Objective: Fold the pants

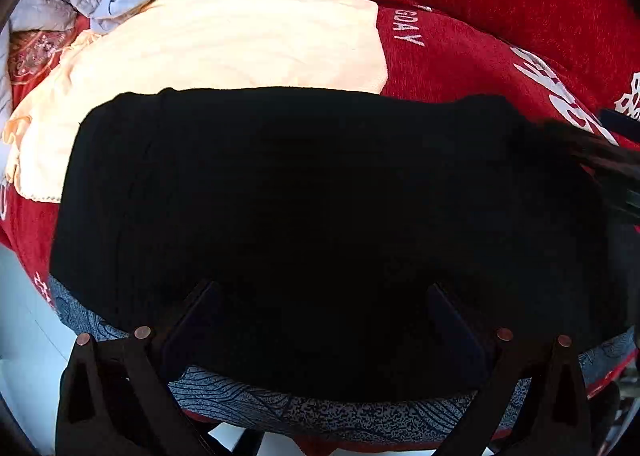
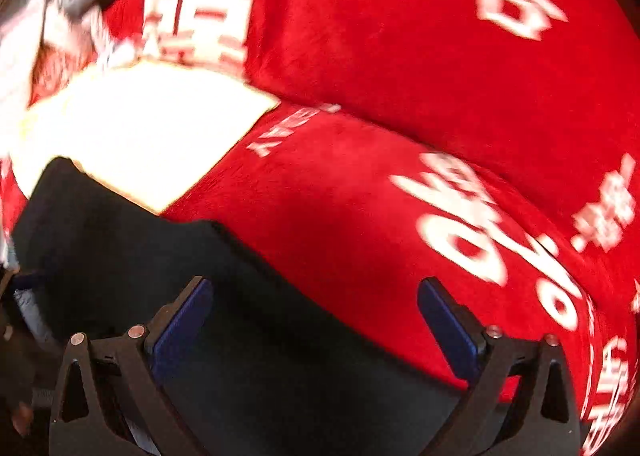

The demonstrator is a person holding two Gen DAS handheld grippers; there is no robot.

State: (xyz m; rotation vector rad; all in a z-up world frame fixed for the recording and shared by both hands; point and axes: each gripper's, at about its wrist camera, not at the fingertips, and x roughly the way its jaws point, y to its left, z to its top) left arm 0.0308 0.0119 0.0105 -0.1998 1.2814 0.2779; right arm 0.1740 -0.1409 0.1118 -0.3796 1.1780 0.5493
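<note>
Right gripper spread wide over black pants on a red cover

The right gripper holds its blue-padded fingers well apart above the pants' edge. A cream cloth lies just beyond the pants, touching them; the red cover with white lettering lies beneath them. The view is blurred.

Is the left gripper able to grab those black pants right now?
Probably yes. The left gripper is open, and the black pants lie flat right between and ahead of its fingers, with nothing lying over them.
</note>
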